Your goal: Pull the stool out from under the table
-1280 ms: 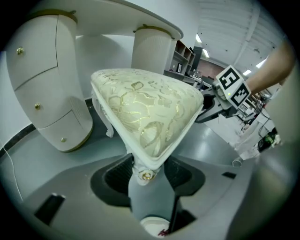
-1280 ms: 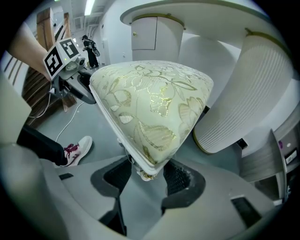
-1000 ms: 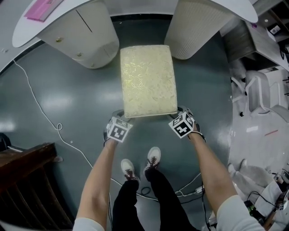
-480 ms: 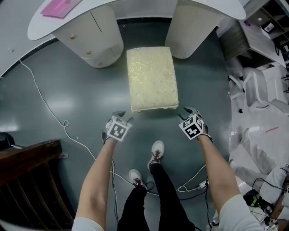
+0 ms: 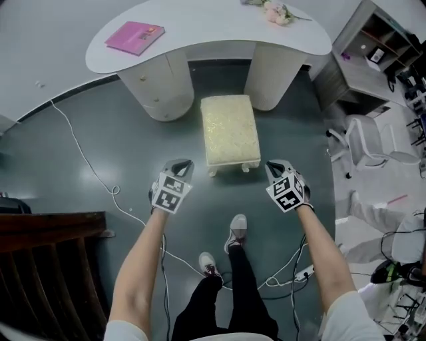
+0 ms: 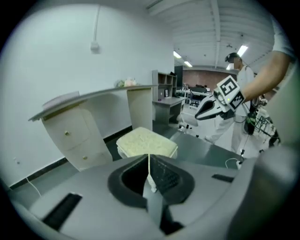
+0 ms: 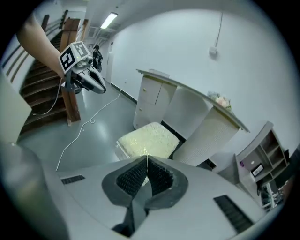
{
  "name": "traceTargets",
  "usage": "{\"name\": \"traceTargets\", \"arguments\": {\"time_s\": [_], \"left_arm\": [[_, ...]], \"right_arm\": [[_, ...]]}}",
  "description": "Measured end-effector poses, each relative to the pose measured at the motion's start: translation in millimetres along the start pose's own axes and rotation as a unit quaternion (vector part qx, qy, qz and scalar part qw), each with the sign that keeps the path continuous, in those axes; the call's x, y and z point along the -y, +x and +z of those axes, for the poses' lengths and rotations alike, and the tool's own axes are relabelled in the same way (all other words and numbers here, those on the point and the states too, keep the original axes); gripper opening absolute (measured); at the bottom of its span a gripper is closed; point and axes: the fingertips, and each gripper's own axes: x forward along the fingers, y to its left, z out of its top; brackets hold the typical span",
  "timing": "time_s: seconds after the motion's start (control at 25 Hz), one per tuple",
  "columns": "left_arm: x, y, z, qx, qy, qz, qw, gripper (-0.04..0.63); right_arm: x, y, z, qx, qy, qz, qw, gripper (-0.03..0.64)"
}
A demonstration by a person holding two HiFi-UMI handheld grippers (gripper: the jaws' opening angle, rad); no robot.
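The stool (image 5: 230, 135), with a cream padded top and short white legs, stands on the grey floor. Its far end lies between the two pedestals of the white table (image 5: 200, 23). My left gripper (image 5: 182, 164) hangs shut and empty to the left of the stool's near-left corner, clear of it. The right gripper (image 5: 275, 166) is shut and empty off the near-right corner. In the left gripper view the stool (image 6: 146, 143) lies beyond the shut jaws (image 6: 149, 159), and the right gripper (image 6: 213, 107) shows in the air. The right gripper view shows the stool (image 7: 147, 139) past its closed jaws (image 7: 147, 160).
A pink book (image 5: 135, 36) and flowers (image 5: 276, 10) lie on the table top. A white cable (image 5: 100, 178) snakes over the floor at the left. Dark wooden stairs (image 5: 46, 266) stand at lower left. A white office chair (image 5: 369, 141) and grey shelves (image 5: 373, 50) stand at the right. The person's feet (image 5: 234, 230) are behind the stool.
Both grippers have come off the stool's near corners and drawn back from it, and their jaws have closed. The head view has pulled back, so the whole table now shows.
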Motion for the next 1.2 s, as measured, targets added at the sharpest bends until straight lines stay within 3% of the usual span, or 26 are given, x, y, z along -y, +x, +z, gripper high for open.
{"name": "traceTargets", "arguments": {"time_s": [0.12, 0.36, 0.64, 0.8, 1.0, 1.2], "left_arm": [[16, -53, 37, 0.037, 0.018, 0.001, 0.9992, 0.023], [41, -153, 107, 0.119, 0.001, 0.007, 0.9929, 0.02], [58, -269, 154, 0.148, 0.084, 0.036, 0.9848, 0.02], [53, -333, 185, 0.176, 0.12, 0.06, 0.9751, 0.02], [59, -402, 214, 0.22, 0.148, 0.088, 0.9601, 0.02], [81, -451, 227, 0.245, 0.179, 0.096, 0.9481, 0.02]], "right_arm": [[0, -52, 39, 0.03, 0.012, -0.007, 0.999, 0.015], [-8, -151, 98, 0.075, 0.026, -0.023, 0.997, 0.015], [-25, -264, 161, 0.124, -0.023, -0.062, 0.99, 0.015], [-21, -326, 204, 0.164, -0.033, -0.099, 0.981, 0.015], [-38, -390, 242, 0.213, 0.001, -0.103, 0.972, 0.015], [-58, -438, 269, 0.236, -0.012, -0.118, 0.965, 0.015]]}}
